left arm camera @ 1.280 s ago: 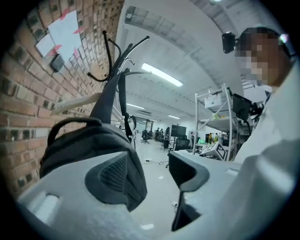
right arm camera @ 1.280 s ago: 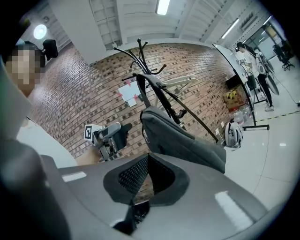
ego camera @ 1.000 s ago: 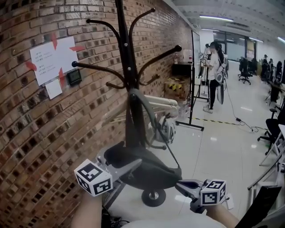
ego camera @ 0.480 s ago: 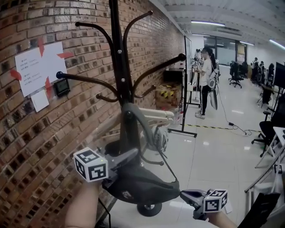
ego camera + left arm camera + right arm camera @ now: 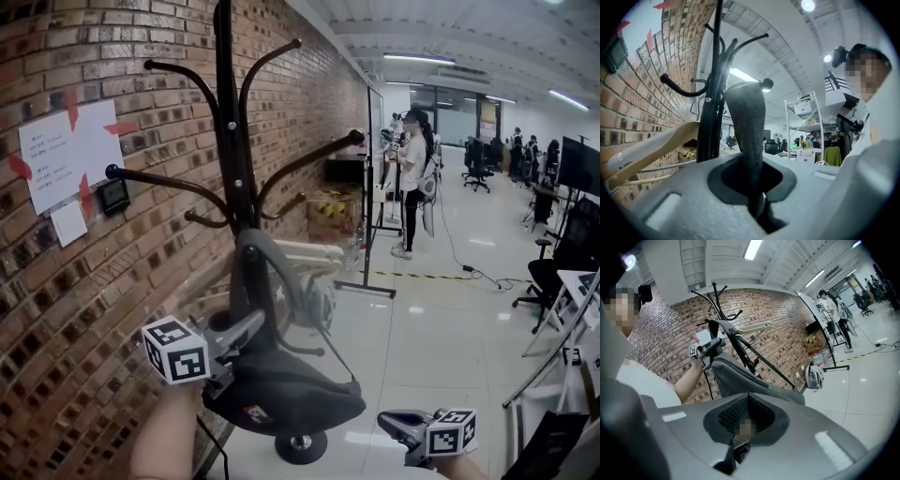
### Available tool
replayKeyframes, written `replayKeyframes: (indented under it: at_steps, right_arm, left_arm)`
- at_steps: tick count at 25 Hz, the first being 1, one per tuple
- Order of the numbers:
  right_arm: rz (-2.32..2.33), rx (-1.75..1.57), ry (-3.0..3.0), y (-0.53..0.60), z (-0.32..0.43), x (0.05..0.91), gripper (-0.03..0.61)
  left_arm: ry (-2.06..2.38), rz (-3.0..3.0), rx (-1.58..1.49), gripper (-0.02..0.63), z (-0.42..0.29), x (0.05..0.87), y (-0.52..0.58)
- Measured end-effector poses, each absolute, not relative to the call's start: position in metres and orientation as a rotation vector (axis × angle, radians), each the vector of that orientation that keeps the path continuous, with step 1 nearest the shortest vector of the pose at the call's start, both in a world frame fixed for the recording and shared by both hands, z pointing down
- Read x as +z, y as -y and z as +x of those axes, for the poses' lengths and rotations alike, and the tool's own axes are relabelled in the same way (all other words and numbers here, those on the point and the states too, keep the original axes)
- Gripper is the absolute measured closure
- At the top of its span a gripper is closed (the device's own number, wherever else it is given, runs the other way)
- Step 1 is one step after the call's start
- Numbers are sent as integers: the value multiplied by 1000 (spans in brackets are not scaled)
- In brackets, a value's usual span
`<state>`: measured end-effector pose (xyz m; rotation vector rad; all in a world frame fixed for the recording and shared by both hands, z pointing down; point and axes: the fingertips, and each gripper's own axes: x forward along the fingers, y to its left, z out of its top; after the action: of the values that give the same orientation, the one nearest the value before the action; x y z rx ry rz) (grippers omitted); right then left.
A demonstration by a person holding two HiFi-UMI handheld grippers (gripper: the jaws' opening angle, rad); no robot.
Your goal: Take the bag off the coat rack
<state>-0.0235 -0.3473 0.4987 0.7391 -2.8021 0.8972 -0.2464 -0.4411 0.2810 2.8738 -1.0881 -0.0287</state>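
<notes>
A dark grey bag (image 5: pixel 281 396) hangs by its wide strap (image 5: pixel 255 258) from the black coat rack (image 5: pixel 225 141) by the brick wall. My left gripper (image 5: pixel 246 330) is at the foot of the strap, just above the bag body. Its jaws are closing, with the strap (image 5: pixel 746 126) pinched between them in the left gripper view (image 5: pixel 757 206). My right gripper (image 5: pixel 389 424) is low at the right, apart from the bag, shut and holding nothing. From the right gripper view (image 5: pixel 740 427), the bag (image 5: pixel 736 376) hangs ahead and above.
A brick wall (image 5: pixel 84 281) with taped papers runs along the left. A pale hanger (image 5: pixel 309 251) and a helmet (image 5: pixel 314 305) hang on the rack, and its round base (image 5: pixel 300 445) stands on the glossy floor. A person (image 5: pixel 412 178), a stand and office chairs are farther off.
My left gripper's jaws have closed onto the strap base. The bag and left gripper sit a little lower and more to the left in the view. The right gripper stays low at the right.
</notes>
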Motion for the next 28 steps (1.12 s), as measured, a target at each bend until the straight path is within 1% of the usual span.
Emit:
replayKeyframes:
  at_steps: [4,7,10,13,17,22,28]
  right_arm:
    - [748,884,2827,339,-15,493,580]
    - [761,886,2838,333,-7,492,580]
    - [756,886,2859,326,-1,489,580]
    - [725,872,2880,311,4,484,580]
    - [665,833,2908,283,12,476,580]
    - [595,782,2917,242,23,474,580]
    - [447,775,2882,161,27,494,580]
  left_arm:
    - [1095,2873,-35,591,-241,266,438]
    - [1136,2898,-48,592,-239,241,431]
    - [1175,2934,-64,591,-235,212,411]
    - [1188,2957,-52,591,-224,202,382]
    - [1172,2961,-16,592,-197,220,333]
    - [1211,2898,-25,592,-172,261,274]
    - [1275,2764,-5,592,-141,316,193]
